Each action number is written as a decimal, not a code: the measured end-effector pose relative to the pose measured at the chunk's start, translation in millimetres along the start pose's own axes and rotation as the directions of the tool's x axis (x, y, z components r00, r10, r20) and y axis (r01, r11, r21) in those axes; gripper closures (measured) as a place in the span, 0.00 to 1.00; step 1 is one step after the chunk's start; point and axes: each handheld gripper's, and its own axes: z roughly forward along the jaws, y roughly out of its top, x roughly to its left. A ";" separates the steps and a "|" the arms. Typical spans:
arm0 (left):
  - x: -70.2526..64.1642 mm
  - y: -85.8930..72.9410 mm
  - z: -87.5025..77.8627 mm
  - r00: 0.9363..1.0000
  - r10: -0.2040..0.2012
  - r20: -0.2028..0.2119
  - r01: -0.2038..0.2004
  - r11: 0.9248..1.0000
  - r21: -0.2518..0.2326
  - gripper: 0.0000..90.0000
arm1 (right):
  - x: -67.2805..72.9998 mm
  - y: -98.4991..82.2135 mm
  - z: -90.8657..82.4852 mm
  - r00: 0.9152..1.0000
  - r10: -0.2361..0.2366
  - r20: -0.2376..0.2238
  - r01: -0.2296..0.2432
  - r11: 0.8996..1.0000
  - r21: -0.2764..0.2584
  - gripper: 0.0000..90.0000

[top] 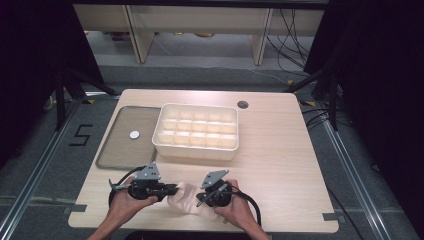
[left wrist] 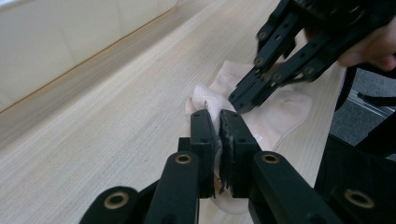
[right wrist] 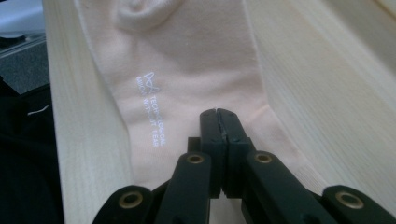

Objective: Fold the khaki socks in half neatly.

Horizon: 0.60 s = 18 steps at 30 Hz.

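One pale pink fabric sock (top: 186, 198) lies flat at the near edge of the light wooden table (top: 280, 165), between the two hands. The left gripper (top: 172, 189) is clenched on a fold of its edge; the right gripper (top: 201, 199) is pinched tight on the sock's other end. Beyond stands a cream plastic divided box (top: 196, 131), its compartments showing nothing inside. Left of it lies a grey rectangular tray (top: 122, 147) bearing a small white disc (top: 134, 134). Dark curtains flank the table.
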 end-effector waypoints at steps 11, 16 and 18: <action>-3.3 5.0 -2.9 1.000 0.003 0.003 -0.003 1.000 -0.019 0.93 | -0.8 13.5 7.9 1.000 0.015 -0.011 -0.016 0.999 -0.042 0.99; -4.7 5.3 -3.0 1.000 0.003 0.003 -0.002 1.000 -0.026 0.93 | -10.2 3.3 -21.4 0.999 0.046 0.023 -0.044 0.996 -0.084 0.99; -4.8 5.8 -3.1 1.000 0.004 0.003 -0.004 1.000 -0.027 0.93 | -13.0 -1.2 -25.6 0.998 0.060 0.033 -0.057 0.995 -0.082 0.99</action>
